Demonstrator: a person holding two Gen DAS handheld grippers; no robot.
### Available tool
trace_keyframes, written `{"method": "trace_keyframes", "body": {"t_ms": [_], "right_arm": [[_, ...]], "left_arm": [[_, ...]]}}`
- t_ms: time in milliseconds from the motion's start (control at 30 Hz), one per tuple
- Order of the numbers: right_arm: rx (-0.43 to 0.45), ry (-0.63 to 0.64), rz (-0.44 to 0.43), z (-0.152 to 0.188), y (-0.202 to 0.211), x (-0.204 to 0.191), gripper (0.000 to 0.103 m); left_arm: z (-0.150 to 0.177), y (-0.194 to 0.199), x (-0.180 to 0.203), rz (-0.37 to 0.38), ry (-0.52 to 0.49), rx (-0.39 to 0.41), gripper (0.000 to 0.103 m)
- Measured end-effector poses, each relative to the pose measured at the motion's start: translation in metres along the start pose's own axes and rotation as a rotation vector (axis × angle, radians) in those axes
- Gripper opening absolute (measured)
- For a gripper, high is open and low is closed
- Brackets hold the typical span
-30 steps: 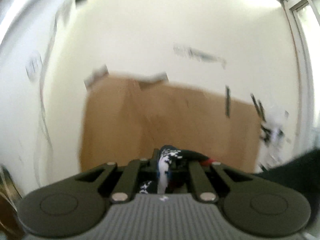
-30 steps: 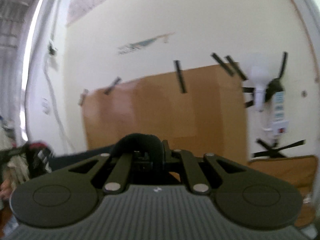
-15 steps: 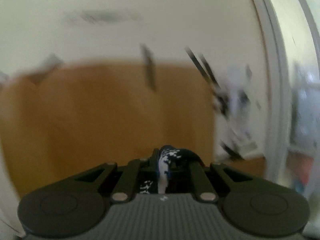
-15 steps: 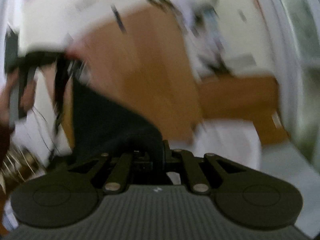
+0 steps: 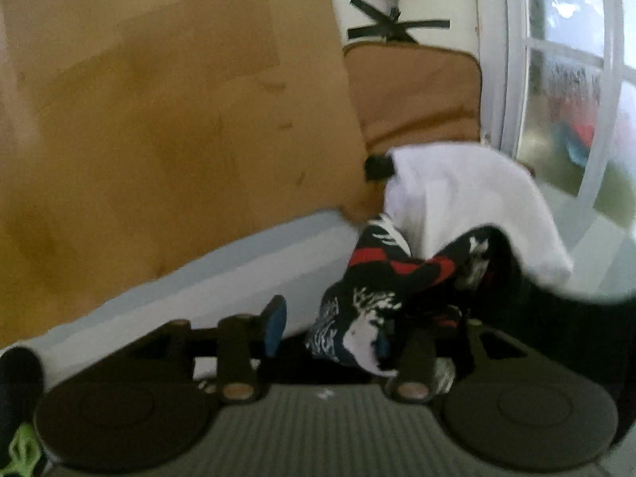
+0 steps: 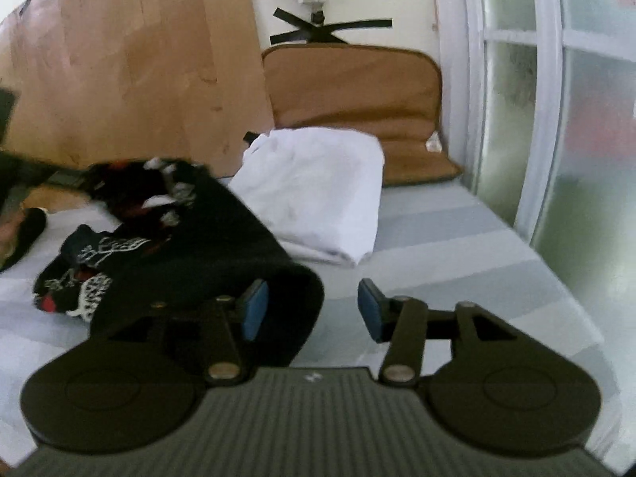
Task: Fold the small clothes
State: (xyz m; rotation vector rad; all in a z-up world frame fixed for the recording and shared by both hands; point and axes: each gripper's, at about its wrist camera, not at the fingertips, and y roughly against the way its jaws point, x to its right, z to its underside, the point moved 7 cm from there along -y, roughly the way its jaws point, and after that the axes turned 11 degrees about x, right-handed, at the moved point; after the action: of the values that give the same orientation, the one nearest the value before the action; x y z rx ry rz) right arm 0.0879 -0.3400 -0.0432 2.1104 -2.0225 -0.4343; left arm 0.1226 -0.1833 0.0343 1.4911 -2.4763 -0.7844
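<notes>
Much of the black printed garment [image 6: 167,246] is hard to read: in the right wrist view its far end is smeared by blur, and in the left wrist view its lower part is cut off behind the gripper body. A dark rounded shape at the far left of the bed, by a hand that is barely seen, cannot be identified, nor can the green-and-dark scrap at the lower left corner of the left wrist view.

The garment is black cloth carrying white web-like print and red patches, lying crumpled and loosely heaped on the pale grey striped bed sheet [image 6: 457,238], toward the left side of the bed. One plain black edge is curled up and rests against the left pad of the right gripper [image 6: 312,310]. The jaws of that gripper have just been opening; they stand apart, nothing is clamped, and bare sheet is seen in the gap. The jaws of the left gripper [image 5: 328,328] have likewise just been opening; they are parted, the left blue pad [image 5: 275,324] stands clear, and the printed cloth drapes over the right finger, whose pad is mostly hidden. No grip on the cloth is seen.

One printed garment is counted, one folded white cloth [image 6: 318,190] lying just behind it toward the head of the bed, one brown cushion [image 6: 353,95] propped at the wall corner, and one large sheet of brown cardboard [image 6: 131,67] taped against the wall. Two grippers are present.
</notes>
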Motion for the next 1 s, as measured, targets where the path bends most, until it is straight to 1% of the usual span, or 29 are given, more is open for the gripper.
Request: {"method": "trace_keyframes", "body": {"t_ms": [67, 133, 200, 300, 433, 567, 633, 667, 1000], "right_arm": [[0.007, 0.026, 0.01, 0.0, 0.0, -0.002, 0.054], [0.014, 0.057, 0.012, -0.003, 0.0, -0.003, 0.054], [0.015, 0.085, 0.004, -0.005, -0.003, -0.008, 0.056], [0.022, 0.135, -0.009, -0.01, -0.011, -0.018, 0.056], [0.033, 0.183, -0.019, -0.015, -0.013, -0.034, 0.056], [0.039, 0.186, -0.013, -0.018, -0.013, -0.039, 0.056], [0.038, 0.19, -0.005, -0.018, -0.013, -0.042, 0.056], [0.038, 0.193, -0.003, -0.018, -0.012, -0.043, 0.056], [0.022, 0.193, 0.013, -0.013, -0.017, -0.038, 0.057]], "left_arm": [[0.015, 0.015, -0.011, 0.0, 0.012, -0.015, 0.044], [0.03, 0.029, -0.019, 0.004, 0.02, -0.02, 0.05], [0.043, 0.042, -0.024, -0.003, 0.01, -0.024, 0.051], [0.061, 0.053, -0.029, -0.011, 0.007, -0.034, 0.053], [0.075, 0.061, -0.031, -0.019, 0.001, -0.044, 0.057], [0.076, 0.068, -0.036, -0.025, 0.021, -0.045, 0.059], [0.073, 0.067, -0.036, -0.032, 0.018, -0.041, 0.064], [0.072, 0.067, -0.037, -0.034, 0.014, -0.039, 0.065], [0.063, 0.06, -0.034, -0.024, 0.022, -0.028, 0.065]]}}
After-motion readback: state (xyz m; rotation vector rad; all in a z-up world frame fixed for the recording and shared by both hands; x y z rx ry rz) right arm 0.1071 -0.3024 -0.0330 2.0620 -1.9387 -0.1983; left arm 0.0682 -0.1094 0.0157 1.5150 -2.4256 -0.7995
